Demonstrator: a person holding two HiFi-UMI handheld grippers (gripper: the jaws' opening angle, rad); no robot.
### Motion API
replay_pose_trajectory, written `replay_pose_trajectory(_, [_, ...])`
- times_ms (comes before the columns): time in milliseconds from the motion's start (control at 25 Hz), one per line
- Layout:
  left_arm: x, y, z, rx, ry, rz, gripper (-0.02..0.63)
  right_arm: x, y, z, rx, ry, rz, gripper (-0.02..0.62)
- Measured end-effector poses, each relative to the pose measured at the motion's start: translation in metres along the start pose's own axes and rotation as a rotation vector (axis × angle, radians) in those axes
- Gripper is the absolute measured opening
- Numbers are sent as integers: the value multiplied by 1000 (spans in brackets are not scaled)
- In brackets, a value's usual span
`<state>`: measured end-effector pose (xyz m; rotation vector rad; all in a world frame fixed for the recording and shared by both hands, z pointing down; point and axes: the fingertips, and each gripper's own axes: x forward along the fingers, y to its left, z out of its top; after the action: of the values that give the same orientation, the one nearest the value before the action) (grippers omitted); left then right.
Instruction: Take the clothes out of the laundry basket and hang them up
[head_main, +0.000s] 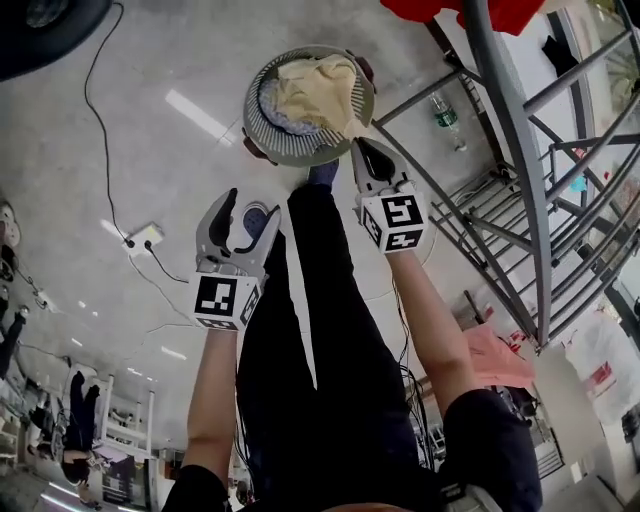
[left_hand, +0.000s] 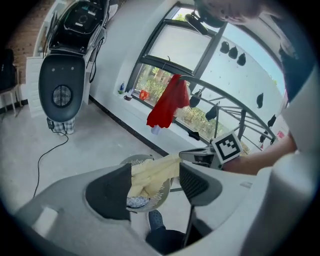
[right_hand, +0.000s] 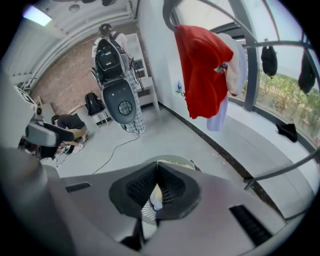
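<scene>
The step in hand appears to be drawing a garment out of the basket (head_main: 262, 140). The right gripper (head_main: 362, 150) has its jaws together, clamped on a corner of the cream cloth (head_main: 315, 90), most of which lies in the basket at the far side. The left gripper (head_main: 248, 215) hangs near, jaws apart and empty. A striped cloth (head_main: 275, 105) lies under the cream one. Next, the cloth likely needs lifting clear and carrying right to the rack (head_main: 500, 120), where a red garment (right_hand: 202, 75) hangs.
</scene>
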<state>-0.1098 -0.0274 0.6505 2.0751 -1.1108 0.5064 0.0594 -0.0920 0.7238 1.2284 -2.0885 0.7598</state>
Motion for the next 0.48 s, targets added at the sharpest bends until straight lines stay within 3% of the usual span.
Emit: replay_pose_trajectory(480, [-43, -33, 74, 77, -60, -63, 287, -161, 66, 91, -195, -76, 149, 5])
